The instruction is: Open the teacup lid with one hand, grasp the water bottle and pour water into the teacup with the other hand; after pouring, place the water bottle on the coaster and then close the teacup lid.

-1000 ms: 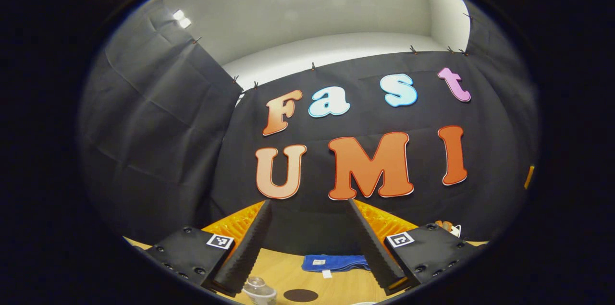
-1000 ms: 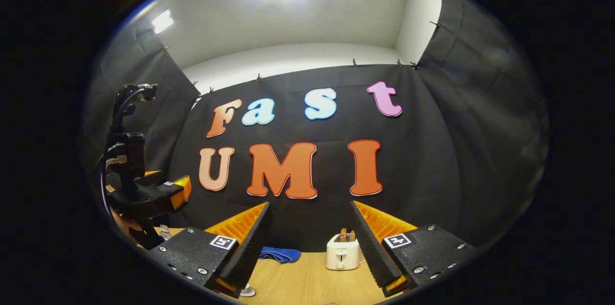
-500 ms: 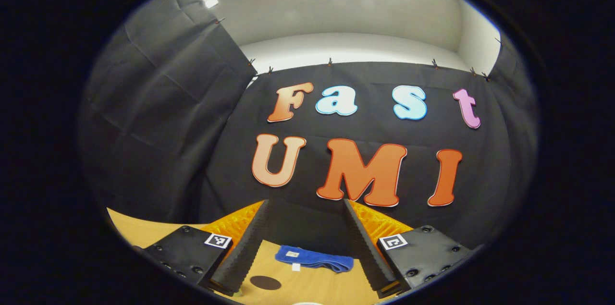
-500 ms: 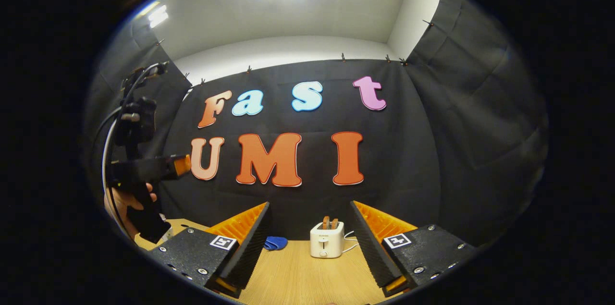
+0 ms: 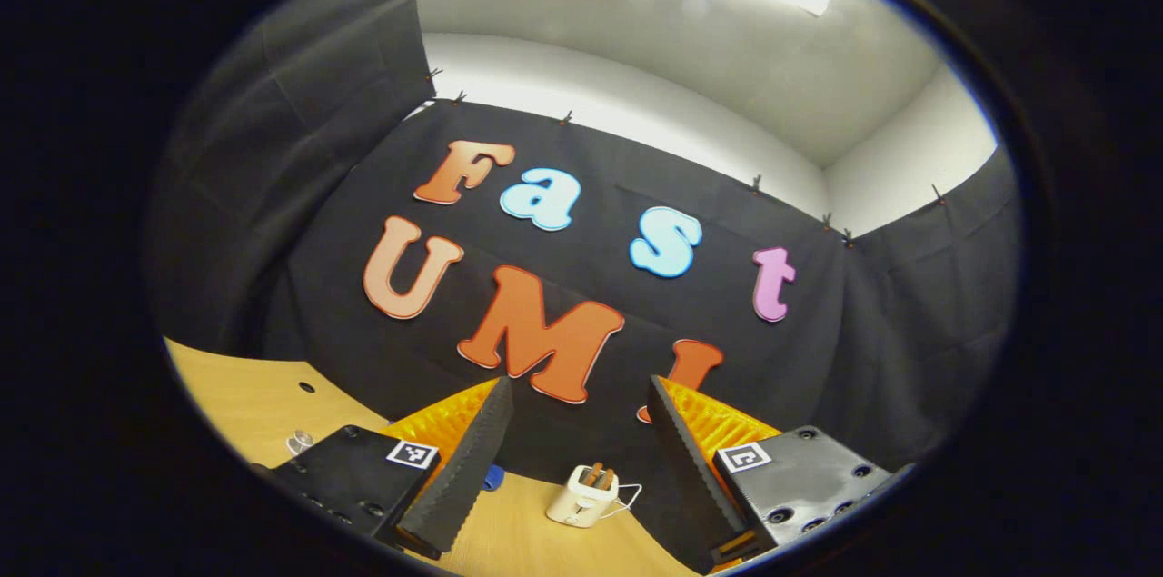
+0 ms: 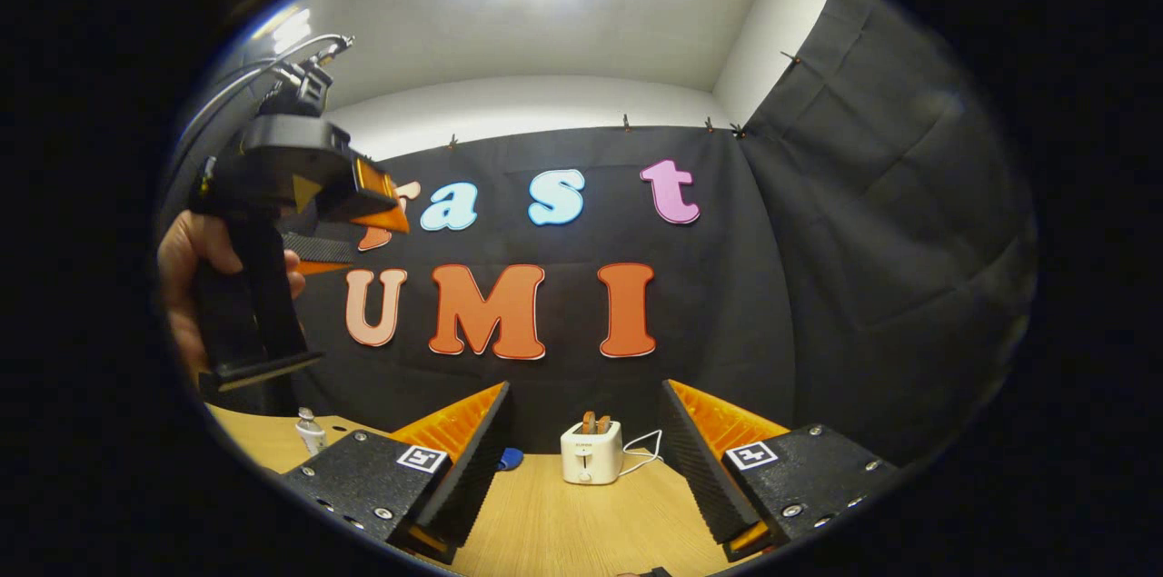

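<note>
My left gripper (image 5: 574,468) hangs in the air with its fingers spread wide and nothing between them; its view is tilted, so the table (image 5: 245,395) slopes down from the left edge toward the bottom centre. Low in that view, between the two fingers, a white toaster (image 5: 581,495) with toast in its slots stands on the wood, its cord trailing to the right. Just beside the left finger a scrap of blue cloth (image 5: 492,477) peeks out. At the lower left, a small clear rounded thing (image 5: 298,442) sits on the table (too small for me to say what it is). My right gripper (image 6: 581,468) is also spread open and empty, held level above the table (image 6: 563,532). In its view the toaster (image 6: 591,452) sits at bottom centre between the fingers, near the back wall, and the blue cloth (image 6: 511,459) shows just beside the left finger. The bottle (image 6: 311,432) stands upright at the lower left, well apart from the toaster. Above the bottle, at the left of that view, a hand (image 6: 195,277) grips the handle of the left gripper (image 6: 359,223), raised high over the table.
</note>
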Tool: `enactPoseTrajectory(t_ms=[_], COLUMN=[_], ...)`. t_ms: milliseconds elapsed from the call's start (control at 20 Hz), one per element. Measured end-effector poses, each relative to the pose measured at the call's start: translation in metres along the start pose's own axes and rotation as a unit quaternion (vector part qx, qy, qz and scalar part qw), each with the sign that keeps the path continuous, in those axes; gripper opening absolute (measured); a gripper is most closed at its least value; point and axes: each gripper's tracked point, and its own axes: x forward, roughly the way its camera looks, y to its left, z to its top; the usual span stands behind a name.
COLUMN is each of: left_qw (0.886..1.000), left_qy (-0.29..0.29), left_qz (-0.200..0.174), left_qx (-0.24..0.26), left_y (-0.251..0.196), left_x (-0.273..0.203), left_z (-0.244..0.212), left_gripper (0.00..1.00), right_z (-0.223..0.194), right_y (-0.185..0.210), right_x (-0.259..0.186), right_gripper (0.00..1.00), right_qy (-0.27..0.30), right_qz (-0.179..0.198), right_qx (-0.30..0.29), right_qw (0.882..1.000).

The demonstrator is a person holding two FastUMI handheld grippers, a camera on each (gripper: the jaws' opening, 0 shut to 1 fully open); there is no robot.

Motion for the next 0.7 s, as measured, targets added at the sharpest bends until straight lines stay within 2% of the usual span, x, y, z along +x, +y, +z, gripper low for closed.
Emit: enactPoseTrajectory(t_ms=[50, 150, 250, 300, 350, 400, 450, 550, 600, 700], left_qw=[1.000, 0.997, 0.992, 0.988, 0.985, 0.981, 0.978, 0.974, 0.972, 0.970], left_qy=[0.002, 0.015, 0.030, 0.041, 0.056, 0.069, 0.087, 0.111, 0.114, 0.118], left_qz=[-0.013, -0.041, -0.054, -0.060, -0.055, -0.054, -0.043, -0.022, -0.015, 0.003], left_qx=[0.017, 0.056, 0.109, 0.134, 0.157, 0.172, 0.187, 0.197, 0.204, 0.211], left_y=[-0.002, -0.001, 0.021, 0.034, 0.052, 0.068, 0.090, 0.130, 0.145, 0.184], left_x=[-0.012, -0.038, -0.060, -0.066, -0.068, -0.071, -0.074, -0.072, -0.070, -0.068], left_z=[0.001, -0.009, -0.024, -0.036, -0.047, -0.059, -0.071, -0.086, -0.086, -0.088], left_gripper=[0.96, 0.99, 0.92, 0.95, 0.99, 0.95, 0.96, 0.96, 0.99, 0.97], right_z=[0.003, 0.006, 0.004, 0.002, -0.002, -0.010, -0.023, -0.053, -0.062, -0.081], right_y=[0.000, 0.002, 0.009, 0.014, 0.021, 0.031, 0.044, 0.069, 0.081, 0.109], right_x=[-0.010, -0.021, -0.021, -0.018, -0.014, -0.008, -0.002, 0.009, 0.013, 0.025], right_gripper=[0.95, 0.95, 0.95, 0.95, 0.95, 0.95, 0.95, 0.95, 0.95, 0.95], right_qy=[0.001, -0.002, 0.001, 0.002, 0.003, 0.009, 0.023, 0.060, 0.071, 0.091], right_qz=[0.003, 0.013, 0.022, 0.026, 0.032, 0.037, 0.047, 0.064, 0.073, 0.099], right_qx=[-0.001, 0.005, 0.015, 0.019, 0.022, 0.025, 0.028, 0.024, 0.021, 0.009], right_qw=[1.000, 1.000, 1.000, 0.999, 0.999, 0.999, 0.998, 0.996, 0.995, 0.991])
